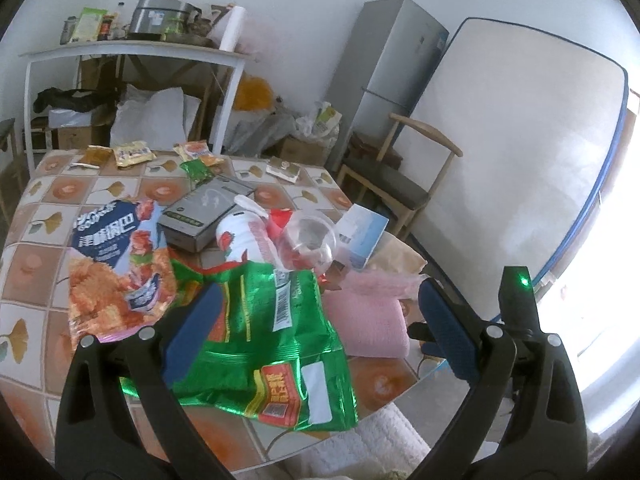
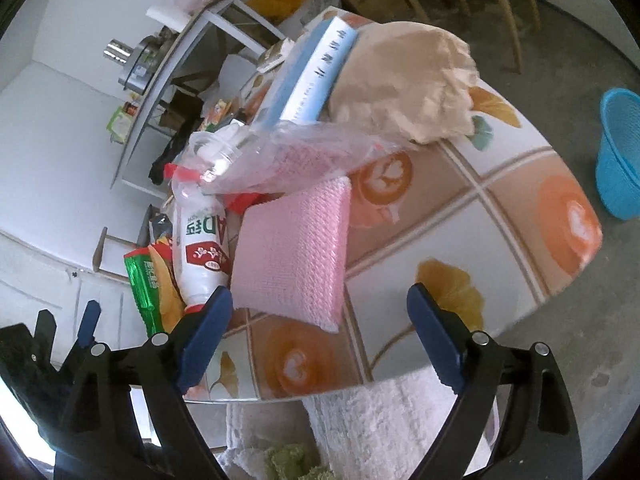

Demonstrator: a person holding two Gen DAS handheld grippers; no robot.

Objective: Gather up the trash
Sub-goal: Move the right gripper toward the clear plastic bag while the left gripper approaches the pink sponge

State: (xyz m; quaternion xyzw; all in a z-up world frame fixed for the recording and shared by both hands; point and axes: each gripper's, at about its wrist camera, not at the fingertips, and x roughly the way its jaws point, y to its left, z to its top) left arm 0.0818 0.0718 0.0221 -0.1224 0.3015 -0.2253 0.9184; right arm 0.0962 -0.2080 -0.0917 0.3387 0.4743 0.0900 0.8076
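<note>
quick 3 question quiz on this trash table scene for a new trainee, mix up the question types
1. True or false: the left gripper is shut on the green snack bag.
2. What lies directly against the pink cloth on the side toward the green bag? A) the white drink bottle B) the blue basket C) the crumpled brown paper
3. Fill in: the blue basket stands on the ____, off the table.

Key
1. False: its jaws stand wide open over the bag.
2. A
3. floor
</note>
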